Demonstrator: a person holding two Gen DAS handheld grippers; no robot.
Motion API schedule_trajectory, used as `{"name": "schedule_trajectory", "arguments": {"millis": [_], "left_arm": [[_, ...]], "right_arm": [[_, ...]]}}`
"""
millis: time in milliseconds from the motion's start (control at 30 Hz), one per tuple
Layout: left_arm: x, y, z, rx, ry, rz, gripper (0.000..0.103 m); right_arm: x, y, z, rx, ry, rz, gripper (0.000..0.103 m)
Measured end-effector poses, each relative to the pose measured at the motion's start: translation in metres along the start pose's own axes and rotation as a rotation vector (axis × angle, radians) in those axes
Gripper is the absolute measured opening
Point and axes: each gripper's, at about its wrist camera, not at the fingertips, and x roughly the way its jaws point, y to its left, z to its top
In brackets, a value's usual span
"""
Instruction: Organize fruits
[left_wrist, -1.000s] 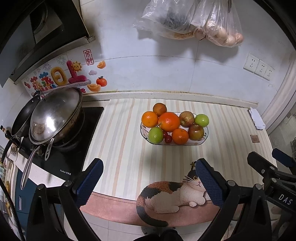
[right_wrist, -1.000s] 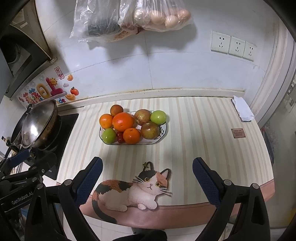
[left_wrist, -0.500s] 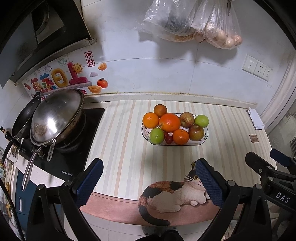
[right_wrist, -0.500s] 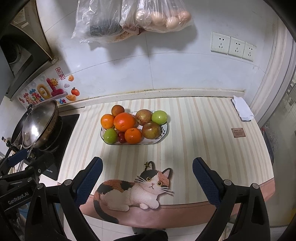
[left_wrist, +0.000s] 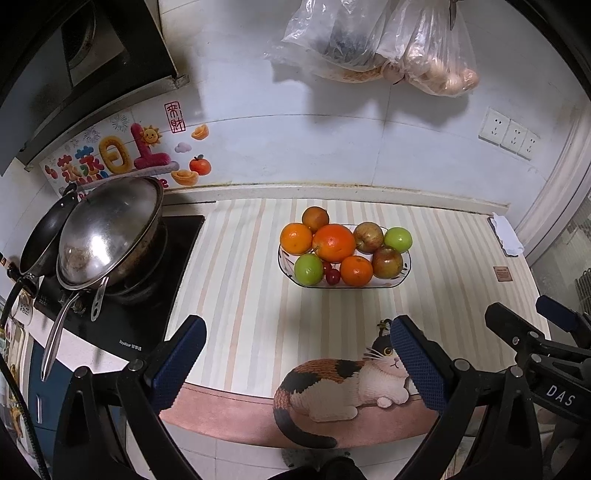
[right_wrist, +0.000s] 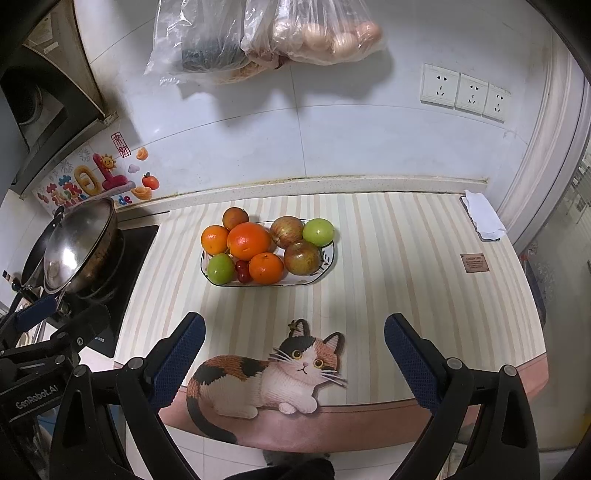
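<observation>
White oval fruit dish (right_wrist: 325, 264) sits ahead on striped worktop (right_wrist: 406, 277), long axis crosswise. Left gripper (left_wrist: 295, 363) and right gripper (right_wrist: 293, 360): jaws wide, empty, roughly equidistant.

Oranges (right_wrist: 248, 240): four
Green apples (right_wrist: 318, 231): two
Red apples (right_wrist: 301, 257): two
Cherries (right_wrist: 242, 271): two
Bowl (right_wrist: 327, 263): one
Wall sockets (right_wrist: 439, 85): three
Hanging bags (right_wrist: 207, 37): two
</observation>
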Motion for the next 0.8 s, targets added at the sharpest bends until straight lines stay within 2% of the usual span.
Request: {"name": "schedule_trajectory", "arguments": {"millis": [800], "left_arm": [[-0.0013, 0.0027, 0.001, -0.001, 0.0, -0.012, 0.102]], "right_arm": [[-0.0039, 0.0045, -0.0045, 0.007, -0.002, 0.004, 0.1]]}}
